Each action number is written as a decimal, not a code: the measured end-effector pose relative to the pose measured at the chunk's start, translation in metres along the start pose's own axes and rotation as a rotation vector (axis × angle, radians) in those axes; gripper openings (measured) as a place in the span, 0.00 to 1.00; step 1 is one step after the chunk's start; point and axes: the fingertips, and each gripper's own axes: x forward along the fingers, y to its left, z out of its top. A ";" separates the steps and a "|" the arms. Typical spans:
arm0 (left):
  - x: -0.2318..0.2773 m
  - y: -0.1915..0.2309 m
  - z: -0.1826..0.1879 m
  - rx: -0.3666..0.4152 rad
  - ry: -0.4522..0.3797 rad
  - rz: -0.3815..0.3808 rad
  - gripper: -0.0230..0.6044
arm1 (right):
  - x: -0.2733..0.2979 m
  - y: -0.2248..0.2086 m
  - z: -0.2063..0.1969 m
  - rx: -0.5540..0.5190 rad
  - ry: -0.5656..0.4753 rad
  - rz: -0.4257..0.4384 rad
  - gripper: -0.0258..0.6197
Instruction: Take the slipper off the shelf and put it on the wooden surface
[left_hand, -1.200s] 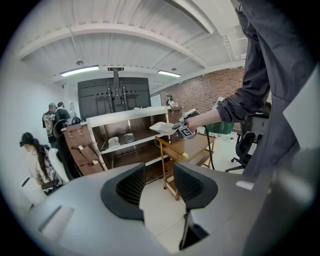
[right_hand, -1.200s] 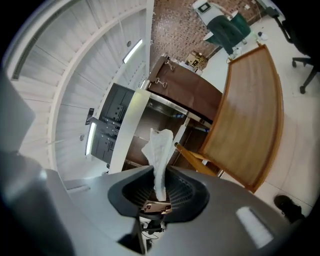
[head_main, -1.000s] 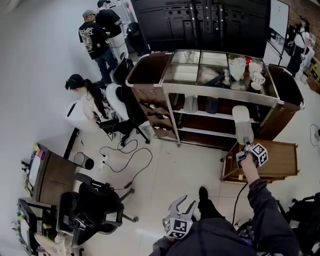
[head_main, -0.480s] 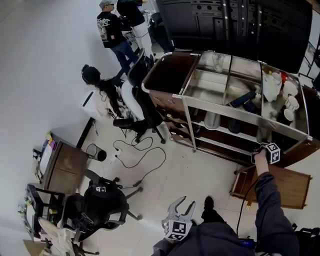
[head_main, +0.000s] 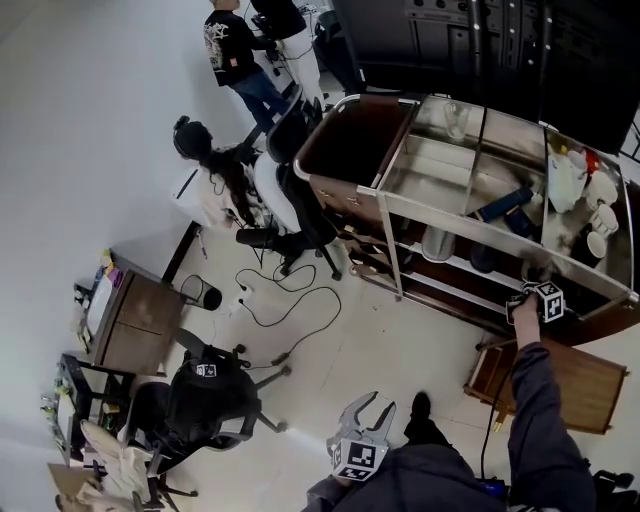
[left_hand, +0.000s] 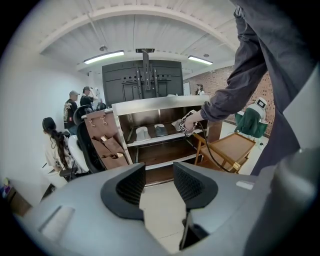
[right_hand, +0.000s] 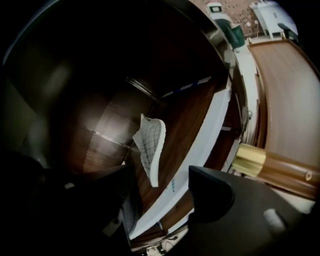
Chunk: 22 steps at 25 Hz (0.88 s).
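**A:** Head view, near to far, what's around?

**B:** My left gripper (head_main: 372, 408) sits low by my body. Next come a black office chair (head_main: 205, 400) and a cable (head_main: 290, 305) on the floor. The wooden table (head_main: 575, 375) is under my right arm. Beyond it is the shelf unit (head_main: 345, 150), whose metal rail (head_main: 470, 222) crosses above my reaching hand. A seated person (head_main: 205, 165) is behind the unit.

**A:** Claws?

**B:** Left claw has its jaws apart with nothing between. My right gripper (right_hand: 160, 200) is inside the shelf, jaws opening and already wide. The slipper (right_hand: 151, 147) lies on the dark shelf board, its near end between the jaws, pads off it. It's not on the table yet.
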 end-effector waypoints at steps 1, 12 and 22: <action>-0.003 0.001 -0.001 0.001 -0.005 -0.001 0.34 | -0.005 -0.005 -0.002 -0.023 -0.004 -0.020 0.56; -0.089 -0.007 -0.038 0.089 -0.103 -0.055 0.34 | -0.156 -0.024 -0.069 -0.318 0.011 0.133 0.58; -0.173 -0.060 -0.106 0.213 -0.105 -0.257 0.34 | -0.504 -0.036 -0.227 -1.492 -0.160 0.409 0.29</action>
